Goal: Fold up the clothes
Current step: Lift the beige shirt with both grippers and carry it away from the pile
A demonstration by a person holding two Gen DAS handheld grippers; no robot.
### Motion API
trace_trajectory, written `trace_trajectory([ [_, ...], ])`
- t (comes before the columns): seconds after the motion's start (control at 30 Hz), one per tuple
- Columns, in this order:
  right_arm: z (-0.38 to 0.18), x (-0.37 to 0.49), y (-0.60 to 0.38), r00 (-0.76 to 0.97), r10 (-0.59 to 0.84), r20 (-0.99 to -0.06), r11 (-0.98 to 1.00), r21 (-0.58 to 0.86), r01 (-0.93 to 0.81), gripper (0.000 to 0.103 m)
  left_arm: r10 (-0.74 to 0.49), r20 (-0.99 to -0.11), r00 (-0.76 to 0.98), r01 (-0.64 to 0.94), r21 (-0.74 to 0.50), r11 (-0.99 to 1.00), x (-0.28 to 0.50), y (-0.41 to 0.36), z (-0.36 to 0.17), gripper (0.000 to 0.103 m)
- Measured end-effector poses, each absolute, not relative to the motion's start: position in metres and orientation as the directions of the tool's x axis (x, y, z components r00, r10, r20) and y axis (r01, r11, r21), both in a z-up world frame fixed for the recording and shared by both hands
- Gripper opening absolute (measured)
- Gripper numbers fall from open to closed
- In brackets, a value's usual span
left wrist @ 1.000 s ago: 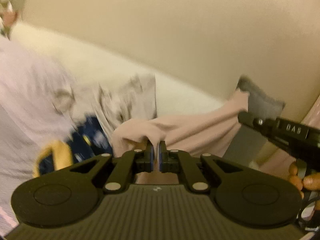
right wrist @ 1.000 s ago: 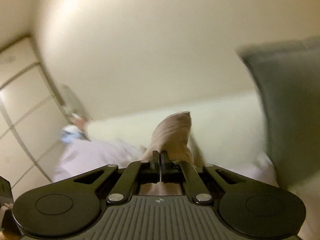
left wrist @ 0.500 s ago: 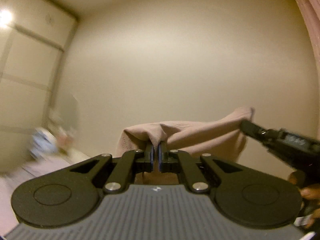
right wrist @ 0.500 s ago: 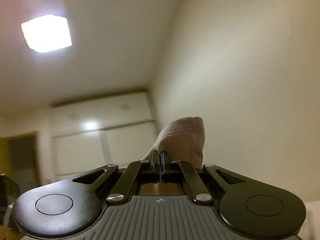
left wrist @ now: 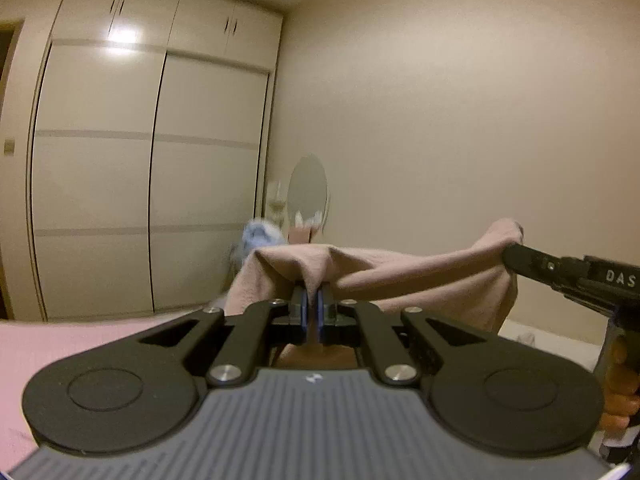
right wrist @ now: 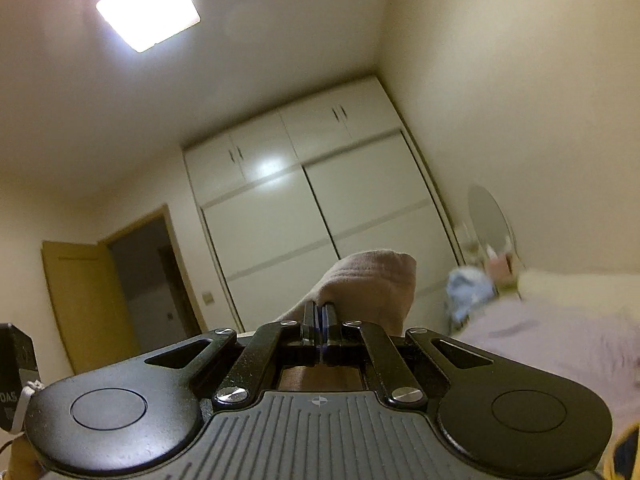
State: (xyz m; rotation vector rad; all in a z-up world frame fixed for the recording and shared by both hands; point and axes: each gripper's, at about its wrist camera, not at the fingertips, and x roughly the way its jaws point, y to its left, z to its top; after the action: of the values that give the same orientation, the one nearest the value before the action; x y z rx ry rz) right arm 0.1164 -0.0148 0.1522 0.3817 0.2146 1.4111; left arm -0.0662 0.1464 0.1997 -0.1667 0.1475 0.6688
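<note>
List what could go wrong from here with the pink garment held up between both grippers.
1. The left gripper pinches only a small bunched fold of the pink garment; a tug might pull it free.
2. The right gripper holds just a corner, so the cloth could slip out.
3. The cloth sags between the grips, so it may come down creased rather than flat.

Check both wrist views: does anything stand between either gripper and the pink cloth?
Nothing visible does. The left gripper and the right gripper are each shut on the pink cloth, which hangs stretched between them in the air.
</note>
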Motion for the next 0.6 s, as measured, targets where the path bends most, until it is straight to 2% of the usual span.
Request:
trace_trajectory([
  [0.13, 0.137, 0.128, -0.01, 0.182, 0.983, 0.014, 0.161, 0.406, -0.9, 0.0, 0.589, -0.235, 0.774, -0.624, -0.119, 0.772, -0.044, 0.156, 0.19, 0.001],
  [0.2, 0.144, 0.135, -0.015, 0.196, 0.981, 0.015, 0.174, 0.393, -0.903, 0.0, 0.573, -0.232, 0.786, -0.611, -0.146, 0.778, -0.034, 0.16, 0.193, 0.001],
  [0.3, 0.16, 0.131, -0.029, 0.212, 0.975, 0.063, 0.177, 0.349, -0.92, 0.0, 0.559, -0.194, 0.806, -0.588, -0.159, 0.793, -0.024, 0.162, 0.206, 0.001],
  [0.43, 0.192, 0.115, -0.04, 0.192, 0.968, 0.16, 0.143, 0.274, -0.951, 0.0, 0.569, -0.089, 0.818, -0.575, -0.159, 0.802, -0.028, 0.159, 0.227, 0.002],
  [0.5, 0.193, 0.09, -0.035, 0.072, 0.992, 0.105, 0.047, 0.229, -0.972, 0.0, 0.594, -0.05, 0.803, -0.592, -0.172, 0.787, -0.039, 0.162, 0.236, 0.002],
  [0.6, 0.196, 0.053, -0.026, -0.106, 0.994, 0.012, -0.106, 0.172, -0.979, 0.0, 0.672, -0.072, 0.737, -0.671, -0.199, 0.715, -0.081, 0.168, 0.223, 0.005],
])
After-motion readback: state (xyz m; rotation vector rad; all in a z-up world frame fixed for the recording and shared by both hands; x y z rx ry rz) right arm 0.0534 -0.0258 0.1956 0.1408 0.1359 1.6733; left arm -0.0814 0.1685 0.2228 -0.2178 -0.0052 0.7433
